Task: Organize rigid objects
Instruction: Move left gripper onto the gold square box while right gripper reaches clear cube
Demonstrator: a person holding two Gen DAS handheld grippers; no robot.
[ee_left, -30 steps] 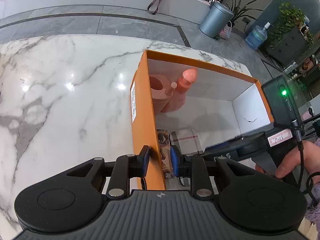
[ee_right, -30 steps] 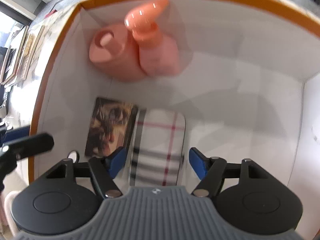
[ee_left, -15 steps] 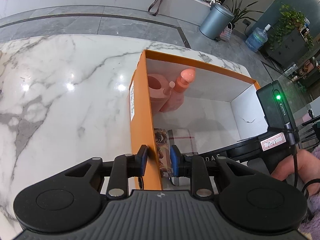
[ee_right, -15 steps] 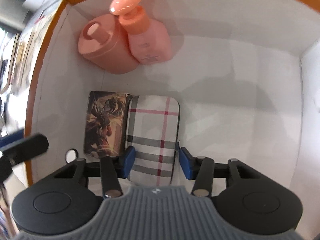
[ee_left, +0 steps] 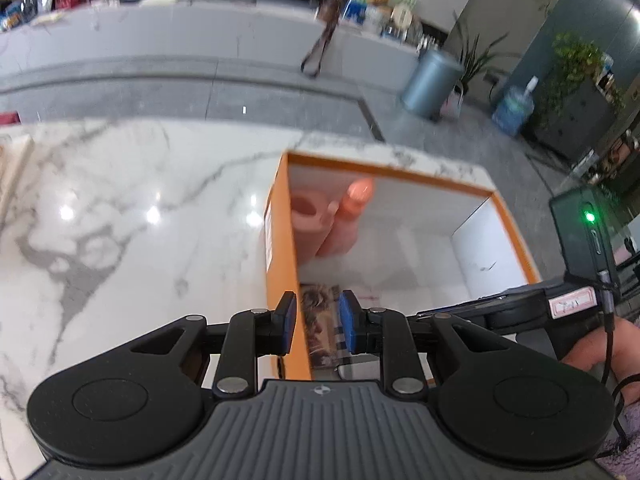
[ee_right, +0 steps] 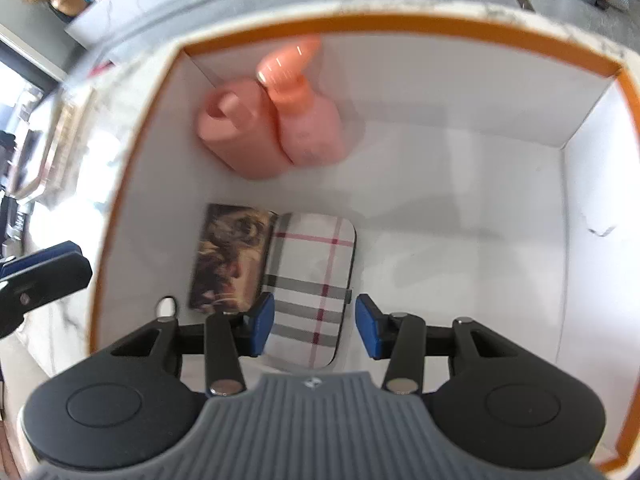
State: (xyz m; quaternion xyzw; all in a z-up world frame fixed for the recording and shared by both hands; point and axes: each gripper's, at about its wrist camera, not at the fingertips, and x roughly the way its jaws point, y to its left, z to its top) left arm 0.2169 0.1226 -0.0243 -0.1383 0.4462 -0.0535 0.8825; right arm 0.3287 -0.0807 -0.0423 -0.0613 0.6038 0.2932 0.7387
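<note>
My right gripper [ee_right: 310,330] hangs inside the orange box [ee_right: 400,26], jaws parted wide around the plaid case [ee_right: 316,264] without touching it. A picture card [ee_right: 232,256] lies at its nine o'clock; two pink bottles [ee_right: 272,128] stand at twelve. My left gripper [ee_left: 317,326] straddles the box wall, jaws slightly apart, holding nothing.

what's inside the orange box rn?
Inside the orange box: pink jar and pink pump bottle at the far left corner, picture card beside plaid case. Near floor hidden by right gripper.
</note>
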